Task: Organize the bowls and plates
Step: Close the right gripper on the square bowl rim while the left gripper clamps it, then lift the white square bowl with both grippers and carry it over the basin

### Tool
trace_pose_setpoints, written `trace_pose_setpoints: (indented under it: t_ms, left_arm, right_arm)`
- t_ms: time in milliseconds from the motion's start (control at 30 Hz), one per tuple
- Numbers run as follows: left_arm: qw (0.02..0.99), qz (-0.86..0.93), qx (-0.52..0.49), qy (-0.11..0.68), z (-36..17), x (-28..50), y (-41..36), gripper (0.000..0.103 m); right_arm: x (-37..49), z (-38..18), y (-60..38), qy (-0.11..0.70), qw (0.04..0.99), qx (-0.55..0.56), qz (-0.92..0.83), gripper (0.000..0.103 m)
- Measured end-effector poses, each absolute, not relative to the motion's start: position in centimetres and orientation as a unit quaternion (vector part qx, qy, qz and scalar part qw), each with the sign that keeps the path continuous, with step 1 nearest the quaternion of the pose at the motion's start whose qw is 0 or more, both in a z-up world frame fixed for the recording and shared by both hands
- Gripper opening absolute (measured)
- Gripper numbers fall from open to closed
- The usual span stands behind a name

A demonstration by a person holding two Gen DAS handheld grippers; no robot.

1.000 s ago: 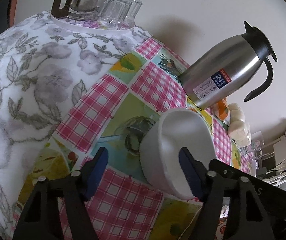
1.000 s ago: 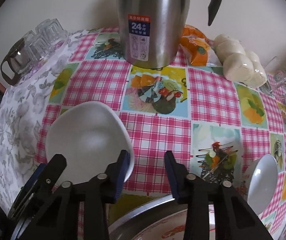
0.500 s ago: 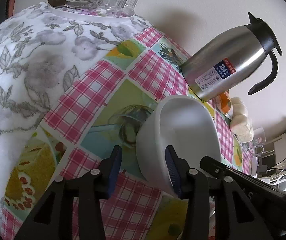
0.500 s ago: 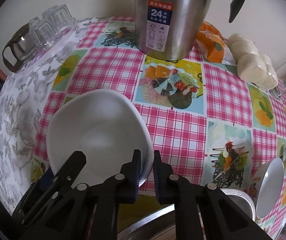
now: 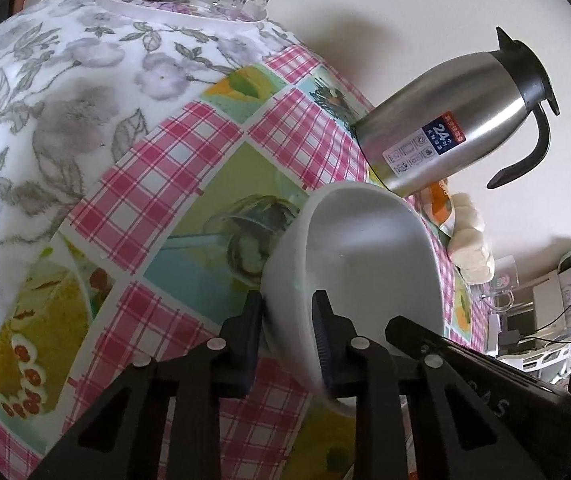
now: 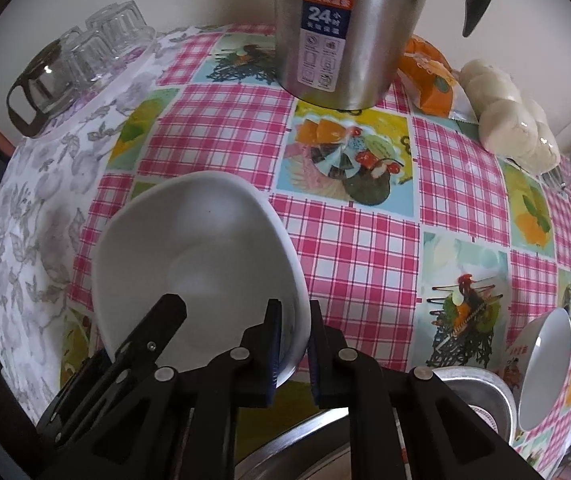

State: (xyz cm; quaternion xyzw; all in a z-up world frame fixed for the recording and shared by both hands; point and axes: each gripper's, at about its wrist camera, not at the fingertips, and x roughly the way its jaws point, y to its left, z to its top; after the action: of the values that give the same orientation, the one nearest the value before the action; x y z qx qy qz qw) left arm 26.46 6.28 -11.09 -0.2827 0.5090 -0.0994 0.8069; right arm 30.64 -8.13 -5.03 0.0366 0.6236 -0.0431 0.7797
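we see both tongs clamped on one white bowl [image 6: 197, 264] over the table [image 6: 365, 248]: left tongs [image 5: 287, 334] grasp its left rim, right tongs [image 6: 294, 344] its right rim; a steel flask [image 6: 345, 28] stands behind.

Home dining table [image 6: 357, 248]: thermos [image 6: 345, 28], buns [image 6: 513, 124].

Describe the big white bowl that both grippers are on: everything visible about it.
The white bowl is plain, glossy, ceramic-looking, with a softly rounded-triangular rim and a shallow empty well. It sits tilted over the pink checked tablecloth, in front of the steel thermos. The left gripper pinches its wall on one side, one finger inside and one outside; the right gripper clamps the opposite rim likewise. Whether its base touches the cloth is unclear.
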Motion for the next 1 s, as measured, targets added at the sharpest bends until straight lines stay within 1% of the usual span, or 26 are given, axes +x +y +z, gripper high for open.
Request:
trace_pose_setpoints:
  t_ms: [167,433,833,1000]
  left_arm:
    - [0.805,-0.102,-0.284,0.511,-10.9,26.0,6.9,0.022]
    - [0.814,-0.112,-0.279,0.498,-8.7,25.1,6.8,0.022]
    - [0.841,-0.117,-0.268,0.454,-2.6,21.7,6.9,0.022]
    - [0.86,-0.122,-0.245,0.43,0.6,19.4,6.6,0.022]
  right_arm:
    - [29.9,-4.3,-7.4,0.62,0.783,0.035,-0.032,0.013]
    - [28.6,-1.8,-7.1,0.604,0.796,0.036,-0.023,0.013]
    - [25.0,3.9,-7.7,0.564,0.824,0.05,-0.003,0.013]
    - [22.3,6.6,-8.1,0.535,0.843,0.062,0.005,0.014]
